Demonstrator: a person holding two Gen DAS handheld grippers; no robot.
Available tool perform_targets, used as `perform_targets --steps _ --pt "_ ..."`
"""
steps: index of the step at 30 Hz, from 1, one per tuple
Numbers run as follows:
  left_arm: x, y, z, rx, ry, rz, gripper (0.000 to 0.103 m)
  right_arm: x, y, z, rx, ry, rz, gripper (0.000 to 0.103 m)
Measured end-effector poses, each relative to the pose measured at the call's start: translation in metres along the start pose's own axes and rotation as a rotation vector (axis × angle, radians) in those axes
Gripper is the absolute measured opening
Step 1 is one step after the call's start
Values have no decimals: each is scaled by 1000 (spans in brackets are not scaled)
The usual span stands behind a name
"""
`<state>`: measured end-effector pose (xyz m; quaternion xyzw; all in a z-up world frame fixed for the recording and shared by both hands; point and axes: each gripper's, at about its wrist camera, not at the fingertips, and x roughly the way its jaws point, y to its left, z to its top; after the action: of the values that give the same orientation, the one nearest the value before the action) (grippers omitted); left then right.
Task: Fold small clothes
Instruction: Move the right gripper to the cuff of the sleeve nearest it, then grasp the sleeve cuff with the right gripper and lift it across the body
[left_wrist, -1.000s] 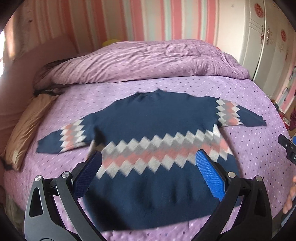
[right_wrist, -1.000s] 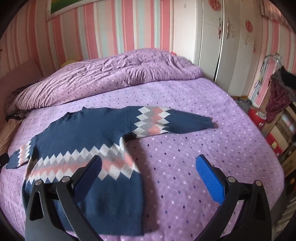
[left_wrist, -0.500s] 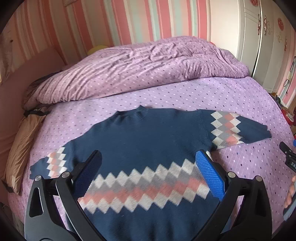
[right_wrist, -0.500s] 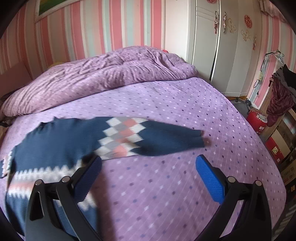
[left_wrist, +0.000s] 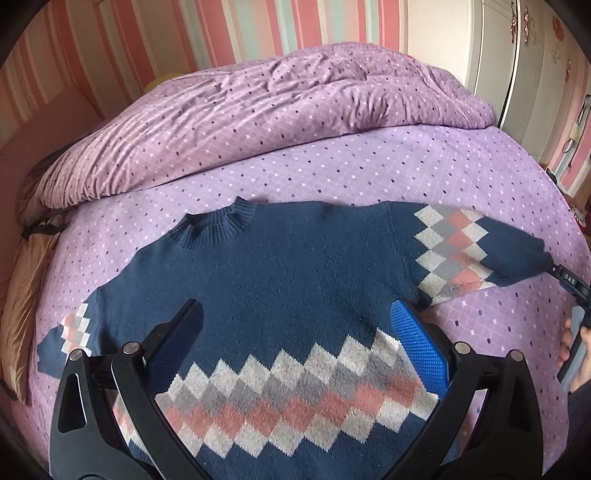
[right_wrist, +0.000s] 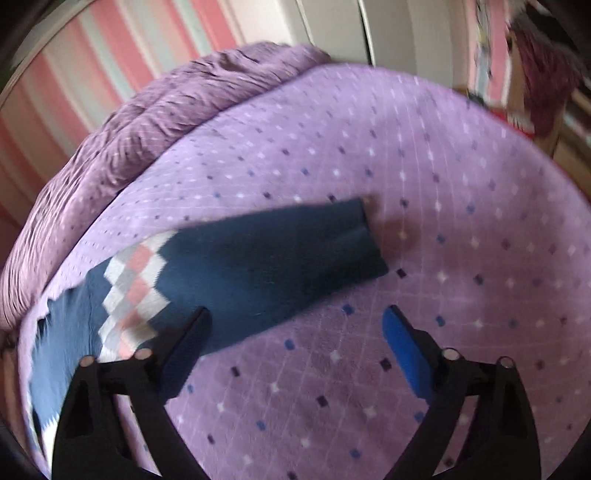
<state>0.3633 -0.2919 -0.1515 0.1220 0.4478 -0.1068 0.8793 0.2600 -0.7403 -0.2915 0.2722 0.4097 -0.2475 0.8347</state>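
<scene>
A small navy sweater (left_wrist: 295, 273) with a band of white, grey and pink diamonds lies flat, face up, on the purple bed, sleeves spread out. My left gripper (left_wrist: 295, 325) is open and empty, hovering over the sweater's chest. My right gripper (right_wrist: 295, 328) is open and empty, just short of the sweater's right sleeve (right_wrist: 266, 266), whose cuff points right; its left finger overlaps the sleeve's lower edge. The right gripper's tip also shows at the right edge of the left wrist view (left_wrist: 569, 284), by the sleeve cuff. The right wrist view is blurred.
The bed sheet (left_wrist: 369, 170) is purple with small dots. A rumpled purple duvet (left_wrist: 258, 99) lies across the far end. A tan pillow (left_wrist: 22, 295) sits at the left edge. White wardrobe doors (left_wrist: 517, 55) stand at the right, with clutter (right_wrist: 546, 92) beside the bed.
Both grippers have moved forward and lower. The left now sits over the sweater's chest; the right has swung to the right sleeve and tilted. Both stay open.
</scene>
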Motion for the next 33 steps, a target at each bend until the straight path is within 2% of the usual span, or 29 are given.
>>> perform_targets --steps 2,4,8,11,13,15,18,19,20,22,23,28,33 --pt "6 -2 6 14 6 14 100 17 1 -2 3 54 17 76" --pt "7 -2 11 17 0 15 100 25 3 -4 8 68 20 76" --pt "7 1 18 13 -5 23 100 32 5 6 -1 37 5 76" --pt "4 7 20 0 0 22 100 42 1 16 35 51 33 76" --pt "3 9 20 -2 2 24 100 54 -7 21 90 91 74 76" --pt "3 12 19 2 9 30 100 56 -12 23 131 82 94 76" --pt "4 13 15 14 17 45 100 52 -15 27 148 49 90 62" --pt "4 14 14 16 20 48 100 54 -17 28 155 50 84 54" --pt "4 15 13 15 24 50 100 56 -18 29 164 54 83 40" --pt "4 18 12 9 30 49 100 58 -22 29 178 43 74 24" --pt "2 20 11 6 30 53 100 56 -22 29 175 32 68 12" --pt "-4 33 11 -9 26 69 100 34 8 28 14 -45 -22 8" --pt "-12 57 8 -40 24 82 100 -13 47 21 -55 -128 -2 8"
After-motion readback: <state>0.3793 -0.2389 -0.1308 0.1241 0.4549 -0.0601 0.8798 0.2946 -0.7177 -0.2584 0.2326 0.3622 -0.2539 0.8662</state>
